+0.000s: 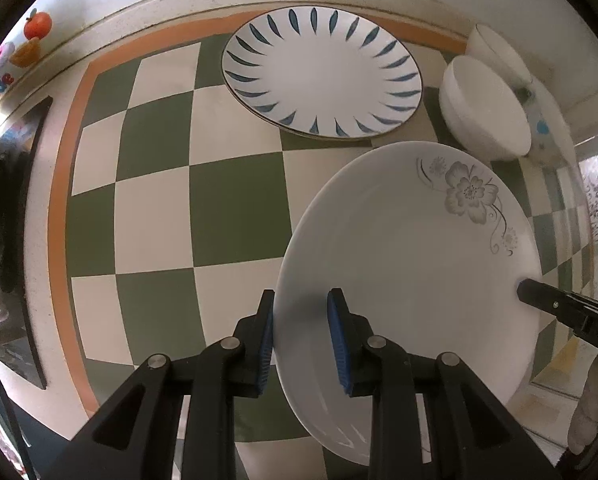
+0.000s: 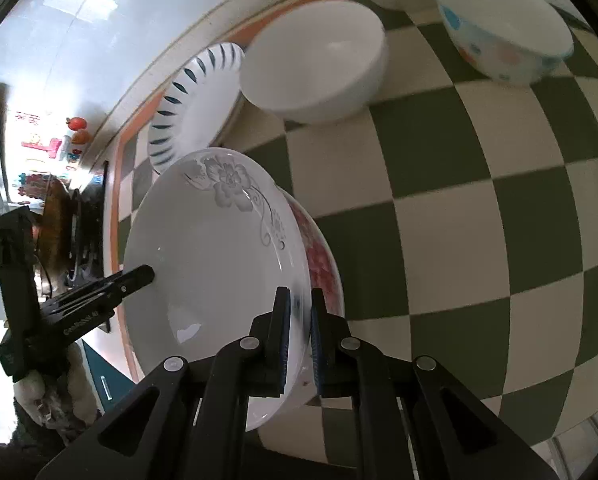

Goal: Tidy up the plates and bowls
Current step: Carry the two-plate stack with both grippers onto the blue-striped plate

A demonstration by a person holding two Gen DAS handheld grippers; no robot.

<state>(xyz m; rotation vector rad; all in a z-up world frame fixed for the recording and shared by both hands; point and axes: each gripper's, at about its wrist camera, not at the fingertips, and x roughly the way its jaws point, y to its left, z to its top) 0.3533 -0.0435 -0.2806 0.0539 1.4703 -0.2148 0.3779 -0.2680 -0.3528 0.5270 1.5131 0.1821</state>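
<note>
Black claw fingers of the left gripper (image 1: 301,344) pinch the white flower plate (image 1: 411,248) at its 9 o'clock rim. Opposite, the right gripper (image 2: 299,340) is pressed together on the same plate's rim; a red-patterned dish (image 2: 323,264) sits behind it. Both are empty, as are the blue-leaf plate (image 1: 323,72) at 12 o'clock and the white bowls (image 1: 487,108) at 2 o'clock, all above the checked cloth (image 1: 159,200).

left gripper (image 1: 301,336) | black arms, blue ribbed pads, silver pivot screws (white lettering) | right gripper (image 2: 299,336) alike
</note>
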